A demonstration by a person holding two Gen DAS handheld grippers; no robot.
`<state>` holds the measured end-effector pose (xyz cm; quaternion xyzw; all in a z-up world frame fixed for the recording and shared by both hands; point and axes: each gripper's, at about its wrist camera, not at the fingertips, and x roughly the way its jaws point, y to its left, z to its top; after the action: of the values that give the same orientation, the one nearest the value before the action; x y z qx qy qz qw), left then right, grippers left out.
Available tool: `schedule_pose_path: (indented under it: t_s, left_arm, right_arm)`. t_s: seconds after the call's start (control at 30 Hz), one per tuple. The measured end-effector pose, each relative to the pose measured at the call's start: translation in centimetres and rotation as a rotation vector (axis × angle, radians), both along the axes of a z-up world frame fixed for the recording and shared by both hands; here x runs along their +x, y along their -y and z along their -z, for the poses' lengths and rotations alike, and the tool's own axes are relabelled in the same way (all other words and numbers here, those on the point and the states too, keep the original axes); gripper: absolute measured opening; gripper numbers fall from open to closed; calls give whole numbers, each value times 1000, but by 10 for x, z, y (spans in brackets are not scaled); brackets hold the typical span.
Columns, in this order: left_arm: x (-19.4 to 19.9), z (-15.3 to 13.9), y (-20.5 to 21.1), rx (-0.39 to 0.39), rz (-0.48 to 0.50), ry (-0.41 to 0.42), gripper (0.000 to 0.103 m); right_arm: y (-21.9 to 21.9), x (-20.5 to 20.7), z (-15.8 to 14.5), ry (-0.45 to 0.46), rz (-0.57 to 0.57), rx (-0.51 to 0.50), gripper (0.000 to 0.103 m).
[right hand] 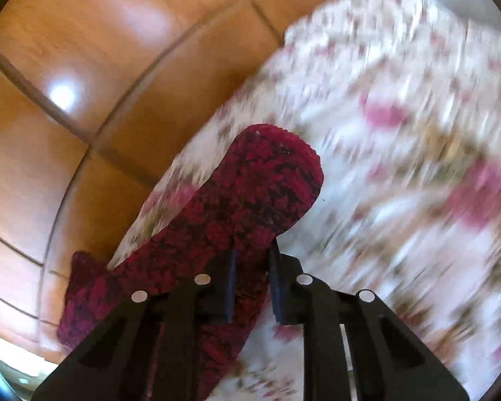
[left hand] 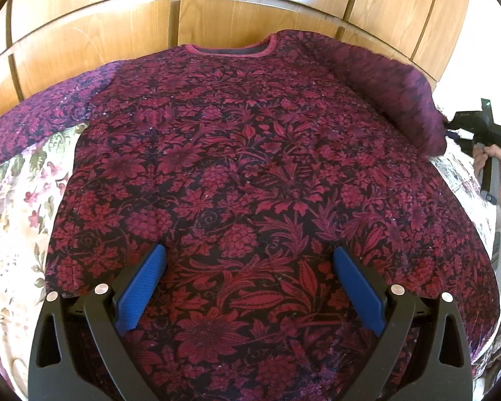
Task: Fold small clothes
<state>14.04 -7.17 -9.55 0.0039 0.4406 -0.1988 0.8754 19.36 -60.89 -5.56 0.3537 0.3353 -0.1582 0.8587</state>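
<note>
Right gripper: jaws nearly together, clamped on the right sleeve of the sweater, grip point short of the cuff, which sticks out past the fingertips. Left gripper: jaws wide apart, holding nothing, hovering over the lower body of the sweater near the hem. I can't tell if its blue pads touch the knit. Sweater lies face-up and flat on the floral bedspread, neckline at the far end toward the wooden headboard, hem toward me; long axis of the body runs straight away from the L tool. Key relation for the coming move, as I judge it: the held sleeve lies to the right of the body and must travel left, across that axis, to land on the chest. R arm is the nearer one and already has the cloth, so I judge the R does the fold and the L stays to pin or smooth. View diffs: L wrist cam gives the whole garment, both sleeves spread, the left sleeve flat on the bed, and the R tool and the person's right hand at the frame edge just beside the raised sleeve. R wrist cam gives the clamp itself, but bedspread is motion-blurred there and the sweater body is out of frame.
</note>
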Motion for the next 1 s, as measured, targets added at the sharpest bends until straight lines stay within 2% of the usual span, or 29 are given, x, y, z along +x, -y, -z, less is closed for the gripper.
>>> schedule_pose_path:
  t_s: [0.13,0.23,0.33,0.37,0.43,0.47,0.5,0.57,0.7,0.77,0.87,0.93,1.0]
  left_arm:
    - [0,0,0,0,0,0,99]
    - [0,1,1,2,0,1,99]
    - [1,1,1,2,0,0,99]
    - [0,2,0,2,0,-1,99]
    - [1,1,0,2,1,-11,99]
    - [0,-2,0,8,1,-18,99]
    - [0,-6,0,13,3,-25,99]
    - [-5,-15,-9,10,-8,-26,99]
    - [-19,-32,-50,-57,-109,-36,97]
    - [-29,-38,-75,-72,-179,-35,97]
    - [-46,-36,-110,-124,-245,-79,95]
    - [-56,-25,-125,-180,-256,-150,80]
    - [-68,-14,-131,-225,-248,-209,72]
  right_arm:
    - [31,-7,-21,-58,144,-199,15]
    - [49,-7,-13,-135,218,-266,14]
    - [53,1,7,-213,208,-269,15]
    - [51,2,11,-223,193,-265,23]
    - [47,-2,19,-243,188,-239,51]
    - [43,-6,20,-226,180,-220,69]
    - [34,-13,18,-210,163,-220,73]
    - [19,-20,15,-206,96,-229,81]
    - [-38,-38,10,-182,-126,-192,83]
    - [-76,-53,10,-158,-274,-132,83]
    - [-136,-77,15,-135,-476,-40,83]
    - [-177,-96,20,-133,-602,14,83]
    - [-211,-116,26,-149,-688,20,77]
